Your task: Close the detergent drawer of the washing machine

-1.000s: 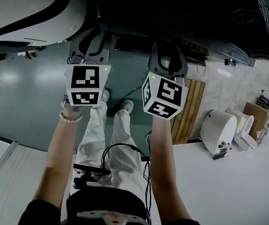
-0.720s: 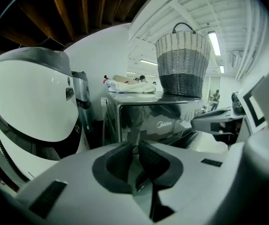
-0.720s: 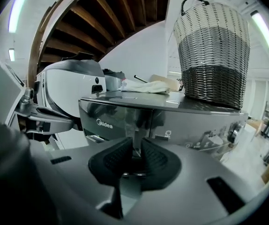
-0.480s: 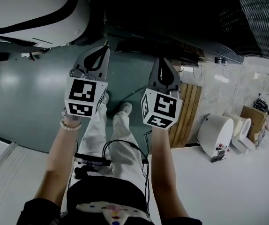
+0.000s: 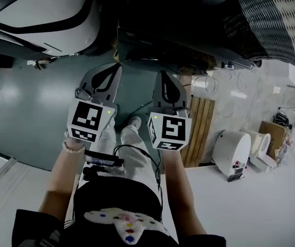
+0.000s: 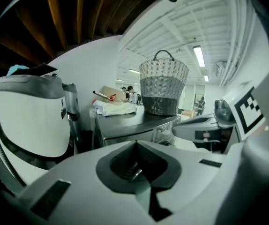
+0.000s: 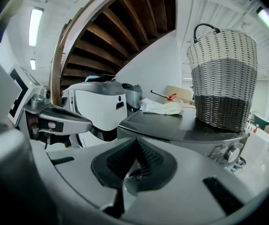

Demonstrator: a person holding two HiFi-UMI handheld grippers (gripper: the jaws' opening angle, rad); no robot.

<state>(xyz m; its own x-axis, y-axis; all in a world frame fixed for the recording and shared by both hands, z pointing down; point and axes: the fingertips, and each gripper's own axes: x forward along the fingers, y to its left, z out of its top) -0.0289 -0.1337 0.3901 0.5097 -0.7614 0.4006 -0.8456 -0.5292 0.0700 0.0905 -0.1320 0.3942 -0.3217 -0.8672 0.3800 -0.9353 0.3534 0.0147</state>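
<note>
The washing machine (image 5: 183,37) is the dark metal box at the top of the head view, with a woven basket (image 5: 276,19) on its lid. Both gripper views look at it from a little way off. Its front panel with a dial (image 7: 228,153) shows in the right gripper view; I cannot make out the detergent drawer. My left gripper (image 5: 115,68) and right gripper (image 5: 164,76) hang side by side in the air short of the machine, touching nothing. The left gripper's (image 6: 135,144) jaws are shut with nothing between them, and so are the right gripper's (image 7: 135,142).
A white cloth (image 6: 115,108) and the basket (image 6: 164,88) lie on the machine's lid. A white appliance with dark trim (image 5: 34,9) stands left of the machine. Wooden slats (image 5: 201,127), a white round device (image 5: 232,151) and a cardboard box (image 5: 273,130) sit on the floor at right.
Both grippers' jaws went from open to shut. Both hands rose and drew closer together, and the machine and basket now fill more of the top of the head view.
</note>
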